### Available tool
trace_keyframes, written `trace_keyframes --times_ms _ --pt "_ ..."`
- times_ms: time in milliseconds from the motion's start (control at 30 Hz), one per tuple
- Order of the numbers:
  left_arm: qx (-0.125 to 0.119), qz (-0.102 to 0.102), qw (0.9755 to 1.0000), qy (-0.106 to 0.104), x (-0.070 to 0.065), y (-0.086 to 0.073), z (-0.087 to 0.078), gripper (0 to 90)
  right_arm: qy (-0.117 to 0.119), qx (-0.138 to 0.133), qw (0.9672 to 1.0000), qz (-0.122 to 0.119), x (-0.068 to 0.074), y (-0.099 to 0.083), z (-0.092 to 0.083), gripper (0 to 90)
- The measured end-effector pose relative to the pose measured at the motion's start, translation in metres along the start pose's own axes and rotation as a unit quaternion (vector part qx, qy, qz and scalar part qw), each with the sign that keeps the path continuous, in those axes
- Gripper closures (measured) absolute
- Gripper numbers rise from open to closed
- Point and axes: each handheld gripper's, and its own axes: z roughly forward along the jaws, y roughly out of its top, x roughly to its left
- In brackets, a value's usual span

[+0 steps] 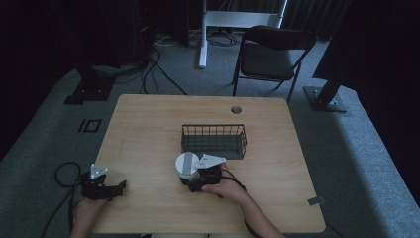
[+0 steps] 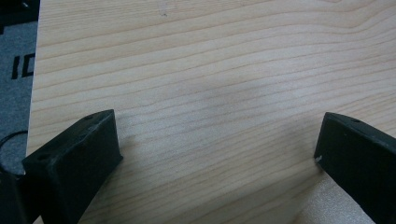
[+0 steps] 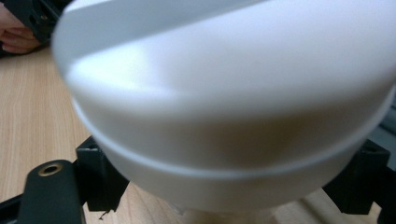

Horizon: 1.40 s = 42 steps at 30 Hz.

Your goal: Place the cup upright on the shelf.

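Since the white tub looks hard and smooth, it may slip; the right gripper jaws hug its lower sides on the bench by the basket. The left gripper jaws gape wide, holding nothing.

It looked like a dim recording lab: around the light wooden table lay grey carpet, black cables trailed behind it, black stand feet flanked it, and a black folding chair stood beyond.
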Motion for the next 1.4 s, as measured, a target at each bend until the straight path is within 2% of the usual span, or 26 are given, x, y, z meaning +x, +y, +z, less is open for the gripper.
trace_keyframes --times_ms 133,267,333,433,500,567,667,767,800,833,867,1167,1400 --pt "0.0 0.0 1.0 0.0 0.0 0.0 0.0 0.2 0.008 0.009 0.9999 0.006 0.001 0.002 0.003 15.6" --pt "0.0 0.0 1.0 0.0 0.0 0.0 0.0 0.2 -0.003 -0.007 0.9999 0.009 0.002 0.004 0.002 18.4" --pt "0.0 0.0 1.0 0.0 0.0 0.0 0.0 0.2 -0.002 -0.005 0.9999 0.013 0.002 0.006 0.001 18.4" --pt "0.0 0.0 1.0 0.0 0.0 0.0 0.0 0.2 -0.012 -0.003 0.9999 -0.009 0.005 0.007 0.001 18.5" --pt "0.0 0.0 1.0 0.0 0.0 0.0 0.0 0.2 0.001 0.0 1.0 -0.003 0.006 0.008 0.001 18.5" --pt "0.0 0.0 1.0 0.0 0.0 0.0 0.0 0.2 -0.004 -0.003 1.0 -0.007 0.008 0.01 0.0 18.4" --pt "0.0 0.0 1.0 0.0 0.0 0.0 0.0 0.2 0.004 -0.006 1.0 -0.005 0.01 0.015 -0.002 18.5" --pt "0.0 0.0 1.0 0.0 0.0 0.0 0.0 0.2 0.001 -0.01 0.9999 -0.006 0.011 0.019 -0.003 18.5" --pt "0.0 0.0 1.0 0.0 0.0 0.0 0.0 0.2 0.004 -0.007 0.9999 -0.008 0.011 0.021 -0.004 18.5" --pt "0.0 0.0 1.0 0.0 0.0 0.0 0.0 0.2 -0.002 -0.013 0.9999 -0.001 0.011 0.026 -0.006 18.5" --pt "0.0 0.0 1.0 0.0 0.0 0.0 0.0 0.2 0.0 -0.011 0.9999 -0.007 0.011 0.028 -0.007 18.5" --pt "-0.001 -0.001 1.0 0.0 0.0 0.0 0.0 0.2 -0.011 -0.036 0.9993 -0.005 0.011 0.05 -0.019 18.4" --pt "0.0 0.0 1.0 0.0 0.0 0.0 0.0 0.2 -0.029 -0.066 0.9973 -0.013 0.006 0.077 -0.037 18.5"
